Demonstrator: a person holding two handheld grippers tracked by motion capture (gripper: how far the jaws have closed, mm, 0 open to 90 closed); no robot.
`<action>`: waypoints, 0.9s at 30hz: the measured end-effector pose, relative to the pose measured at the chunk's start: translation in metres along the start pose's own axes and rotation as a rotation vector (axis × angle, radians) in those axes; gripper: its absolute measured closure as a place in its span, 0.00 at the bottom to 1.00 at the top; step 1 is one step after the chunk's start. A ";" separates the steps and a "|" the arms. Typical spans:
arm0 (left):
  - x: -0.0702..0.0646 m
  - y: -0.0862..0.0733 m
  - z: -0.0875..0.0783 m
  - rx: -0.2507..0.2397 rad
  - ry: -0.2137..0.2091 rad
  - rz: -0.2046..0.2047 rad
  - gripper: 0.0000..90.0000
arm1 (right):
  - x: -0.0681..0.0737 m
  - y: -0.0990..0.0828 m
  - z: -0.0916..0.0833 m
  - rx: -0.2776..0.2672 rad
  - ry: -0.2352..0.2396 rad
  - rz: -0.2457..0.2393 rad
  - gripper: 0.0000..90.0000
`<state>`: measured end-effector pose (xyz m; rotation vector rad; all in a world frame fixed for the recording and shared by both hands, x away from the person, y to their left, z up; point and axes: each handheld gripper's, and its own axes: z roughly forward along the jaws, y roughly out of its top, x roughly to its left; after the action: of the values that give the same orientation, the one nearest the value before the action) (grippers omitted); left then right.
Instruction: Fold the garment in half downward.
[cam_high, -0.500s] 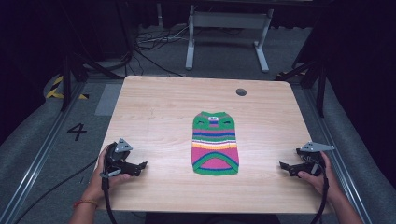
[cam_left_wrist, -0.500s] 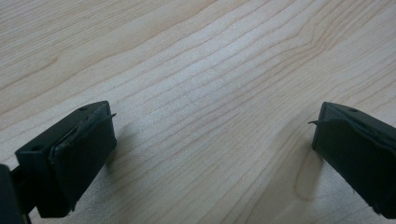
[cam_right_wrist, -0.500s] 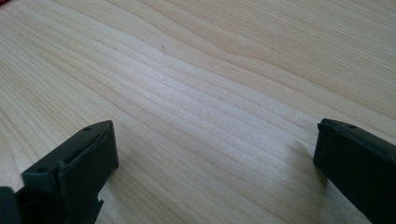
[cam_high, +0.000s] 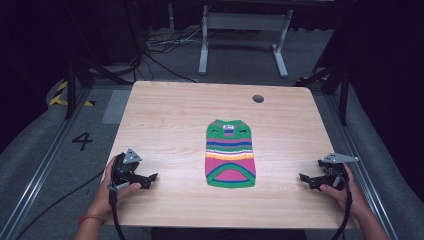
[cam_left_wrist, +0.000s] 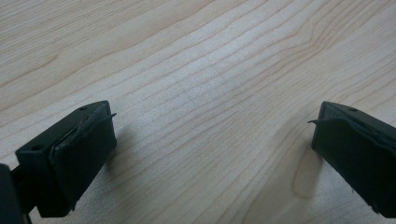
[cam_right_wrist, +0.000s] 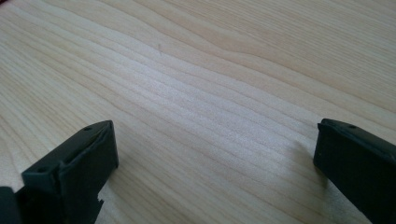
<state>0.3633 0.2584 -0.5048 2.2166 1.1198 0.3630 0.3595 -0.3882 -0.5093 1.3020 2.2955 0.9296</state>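
Observation:
A small striped knitted garment (cam_high: 230, 154), green, pink, blue and orange, lies flat near the middle of the wooden table (cam_high: 170, 120). My left gripper (cam_high: 149, 179) rests on the table at the front left, a hand's width from the garment, jaws pointing toward it. Its own view has both black jaws wide apart over bare wood, left gripper (cam_left_wrist: 212, 135) open and empty. My right gripper (cam_high: 306, 179) sits at the front right edge, also pointing inward. In its view the right gripper (cam_right_wrist: 215, 149) stands open with only wood grain between the jaws.
A dark round hole (cam_high: 258, 98) sits in the table near its far right corner. Beyond the far edge stand a grey metal frame (cam_high: 240, 30) and loose cables (cam_high: 160, 47) on the floor. A floor marking "4" (cam_high: 82, 141) lies left of the table.

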 end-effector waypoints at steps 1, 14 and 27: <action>0.000 0.000 0.000 0.000 0.002 -0.001 0.00 | 0.000 0.000 0.000 0.000 0.001 -0.001 0.00; 0.003 0.006 -0.001 -0.018 -0.030 0.021 0.21 | -0.001 0.000 -0.007 -0.029 0.033 -0.026 0.23; -0.001 0.057 0.009 -0.073 -0.127 0.071 0.33 | 0.022 0.046 0.002 -0.038 0.077 -0.160 0.42</action>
<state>0.4025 0.2281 -0.4754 2.1864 0.9487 0.2836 0.3780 -0.3520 -0.4785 1.0663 2.3876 0.9784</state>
